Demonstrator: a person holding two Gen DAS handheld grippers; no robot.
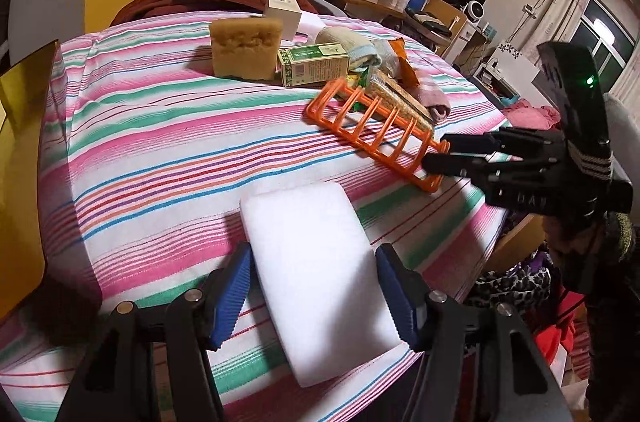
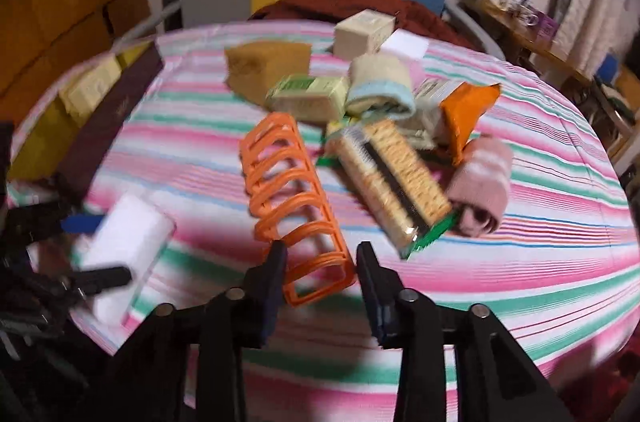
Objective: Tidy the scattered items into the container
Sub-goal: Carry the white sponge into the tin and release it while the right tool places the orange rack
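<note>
Stripes of pink, green and white cover the cloth on the desk (image 1: 160,142) in the left wrist view. The left gripper (image 1: 314,298) has a white rectangular foam sponge (image 1: 316,270) between its blue ribbed pads; the right pad touches the sponge's edge, while the left pad shows a thin gap, so I cannot tell whether the jaws truly clamp it. Beyond lies an orange plastic rack (image 1: 376,126), with the right gripper (image 1: 436,154) at its near end, one finger on either side of the end frame. Behind the rack are a tan porous sponge block (image 1: 246,48), a green and cream carton (image 1: 314,66) and a rolled cream towel (image 1: 340,40).

The right wrist view is blurred. The right gripper (image 2: 322,262) straddles the rack's (image 2: 292,190) near end; contact of the jaws with it cannot be made out. A clear packet of crackers (image 2: 392,182) lies just right of the rack, a pink rolled cloth (image 2: 480,186) beside it. At far left stands a dark brown box with yellow lining (image 2: 100,126), open; the white sponge (image 2: 124,242) lies near it on the desk
</note>
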